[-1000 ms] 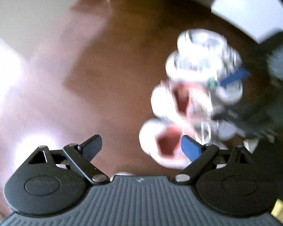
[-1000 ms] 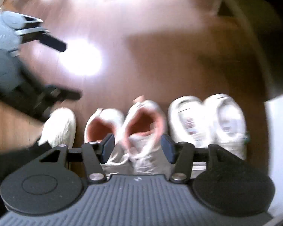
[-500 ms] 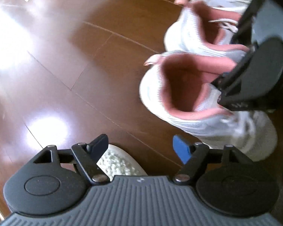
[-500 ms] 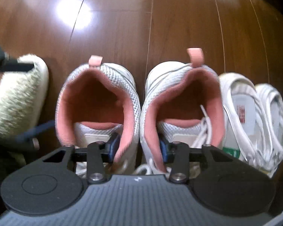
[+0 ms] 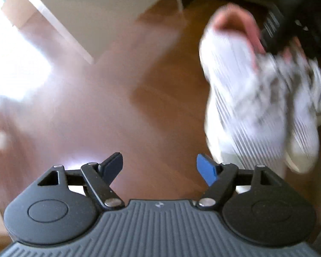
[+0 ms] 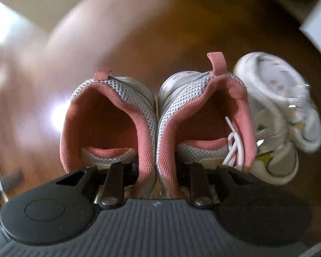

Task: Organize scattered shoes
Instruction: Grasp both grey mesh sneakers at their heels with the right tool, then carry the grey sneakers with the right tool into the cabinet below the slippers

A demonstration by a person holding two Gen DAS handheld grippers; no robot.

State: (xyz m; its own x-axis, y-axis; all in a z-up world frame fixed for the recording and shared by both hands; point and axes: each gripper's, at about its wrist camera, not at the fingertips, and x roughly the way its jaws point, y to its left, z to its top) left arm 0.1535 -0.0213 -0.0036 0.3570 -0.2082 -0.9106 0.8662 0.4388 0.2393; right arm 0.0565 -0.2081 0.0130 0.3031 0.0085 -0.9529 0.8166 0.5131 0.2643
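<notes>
The pair of pink-lined mesh sneakers (image 6: pixel 156 128) is being pinched by the right tongs (image 6: pixel 156 169). One finger is being pushed down inside each shoe, and the two inner collar walls, pressed side by side, are being clamped between them. The jaws have just been closing on those walls. Both sneakers are seen from behind, heels upward in the view, each with a pink pull tab at the back. A white lace (image 6: pixel 233 143) is lying loose inside the right-hand shoe.

Just beside that shoe, toward the right of the right wrist view, a pair of white sneakers (image 6: pixel 278 117) is being shown blurred on the wooden floor (image 6: pixel 139 42); whether it is touching the pink-lined pair cannot be told.

The left tongs (image 5: pixel 159 169) are being held spread apart, with only bare floor seen between the blue pads (image 5: pixel 207 169). The jaws have just been opening slightly, with nothing between them. In the left wrist view the same pink-lined sneakers are being shown blurred at upper right, well apart from the left fingers, with the dark body of the right gripper (image 5: pixel 289 21) sitting at their collars.

A pale wall or panel (image 5: pixel 107 6) is bordering the floor at the top of the left wrist view, and bright glare is falling across the boards at left.
</notes>
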